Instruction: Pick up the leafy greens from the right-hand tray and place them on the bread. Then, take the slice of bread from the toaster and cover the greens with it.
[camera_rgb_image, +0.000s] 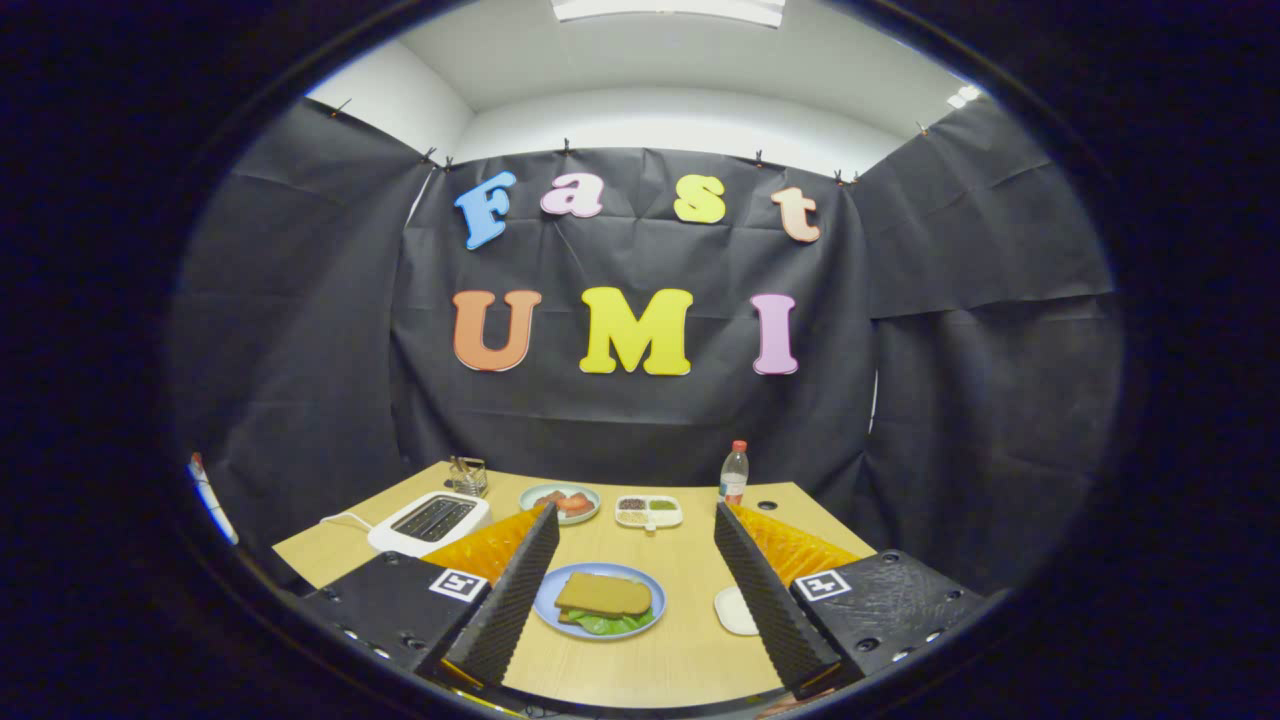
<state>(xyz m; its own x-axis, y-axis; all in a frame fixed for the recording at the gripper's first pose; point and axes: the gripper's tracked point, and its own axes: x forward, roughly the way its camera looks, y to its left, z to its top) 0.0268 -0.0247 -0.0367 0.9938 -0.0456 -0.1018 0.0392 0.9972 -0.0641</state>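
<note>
Task appears complete: top bread slice (604, 594) covers the leafy greens (610, 623) on the blue plate (648, 590). Gripper (634, 590) jaws released, empty. Next move: retreat only.

The table (690, 650) looks like pale, matt wood. The toaster (428, 521) is smooth glossy plastic, and the bottle (734, 473) clear plastic. The gripper (637, 585), spread wide with nothing held, has ridged, rough-looking fingers (510, 600).

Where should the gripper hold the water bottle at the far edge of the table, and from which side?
Grip the water bottle at mid-body, coming level from the near side. It stands upright and narrow, with open table before it. The gripper hangs open, holding nothing.
</note>
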